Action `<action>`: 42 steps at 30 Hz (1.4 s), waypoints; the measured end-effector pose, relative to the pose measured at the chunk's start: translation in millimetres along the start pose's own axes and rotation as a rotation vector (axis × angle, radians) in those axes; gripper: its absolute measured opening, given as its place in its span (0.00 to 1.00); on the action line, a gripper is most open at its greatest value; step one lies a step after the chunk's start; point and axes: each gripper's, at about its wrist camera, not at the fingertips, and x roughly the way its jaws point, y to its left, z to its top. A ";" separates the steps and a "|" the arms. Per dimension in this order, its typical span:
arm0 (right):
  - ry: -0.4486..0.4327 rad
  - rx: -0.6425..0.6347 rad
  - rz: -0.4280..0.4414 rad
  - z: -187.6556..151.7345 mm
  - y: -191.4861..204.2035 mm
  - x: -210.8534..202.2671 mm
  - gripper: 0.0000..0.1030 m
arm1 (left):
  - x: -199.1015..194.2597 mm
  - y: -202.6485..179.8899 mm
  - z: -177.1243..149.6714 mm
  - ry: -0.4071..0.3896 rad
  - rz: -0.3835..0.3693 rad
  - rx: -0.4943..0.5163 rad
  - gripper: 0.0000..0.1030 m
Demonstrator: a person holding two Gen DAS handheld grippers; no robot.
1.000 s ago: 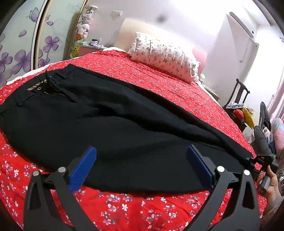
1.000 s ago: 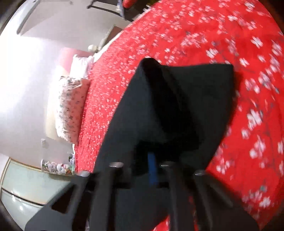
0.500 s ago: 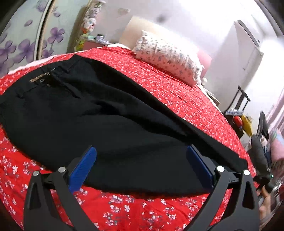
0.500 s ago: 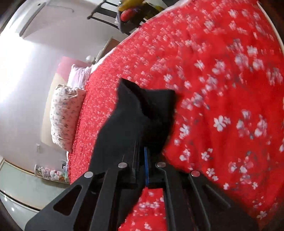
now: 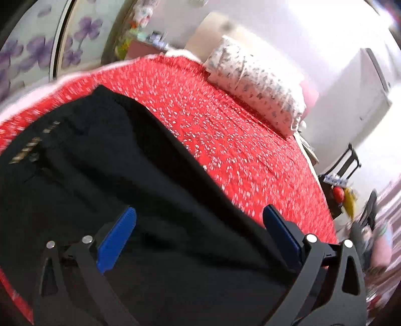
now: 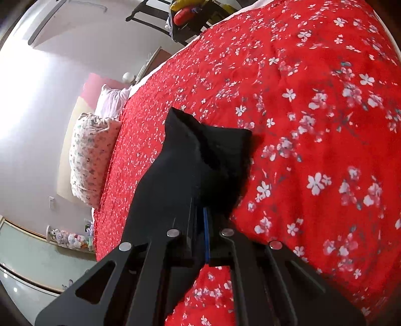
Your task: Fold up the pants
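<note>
Two hand-held grippers working: right hand-held gripper (image 6: 204, 225) is pinching the pants (image 5: 105, 190) hem, jaws clamped on the fabric; left hand-held gripper (image 5: 198, 230) is hovering spread wide over the pants, which are lying flat on the bed (image 5: 225, 130) near a pillow (image 5: 258, 85).

Left wrist view smeared by motion blur: bedspread (image 5: 225, 130) print reduced to streaks, shelf clutter (image 5: 140, 22) upper left unreadable. Pants (image 5: 125, 190) cut off at lower edge. Right wrist view: pants hem (image 6: 208, 155) hides fingertips of right gripper (image 6: 204, 218).
</note>
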 end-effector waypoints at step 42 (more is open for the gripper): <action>-0.102 -0.231 -0.031 18.4 25.9 -2.8 0.04 | -128.2 42.8 -109.2 -0.344 0.135 0.022 0.06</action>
